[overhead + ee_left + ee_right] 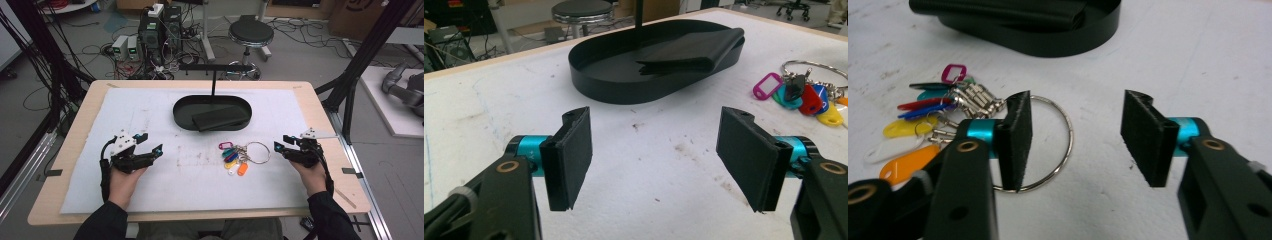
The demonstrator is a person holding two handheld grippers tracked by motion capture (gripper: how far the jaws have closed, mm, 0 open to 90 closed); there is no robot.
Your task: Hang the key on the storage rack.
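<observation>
Grippers rest at both sides of the white mat: the left gripper (152, 143) sits released and empty, well apart from the work, while the key ring (257, 152) with its coloured tags (233, 159) lies right of centre, in front of the black tray (211, 113). The right gripper (280, 145), jaws spread and holding nothing, sits just beside the ring. To pick it up well, I would lower the jaws so one passes inside the loop and pinch the wire squarely, clear of the tags.

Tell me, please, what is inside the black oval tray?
Inside the black oval tray lies one flat dark folded thing, like a wallet, leaning on the right rim. What is beneath it is covered.
</observation>
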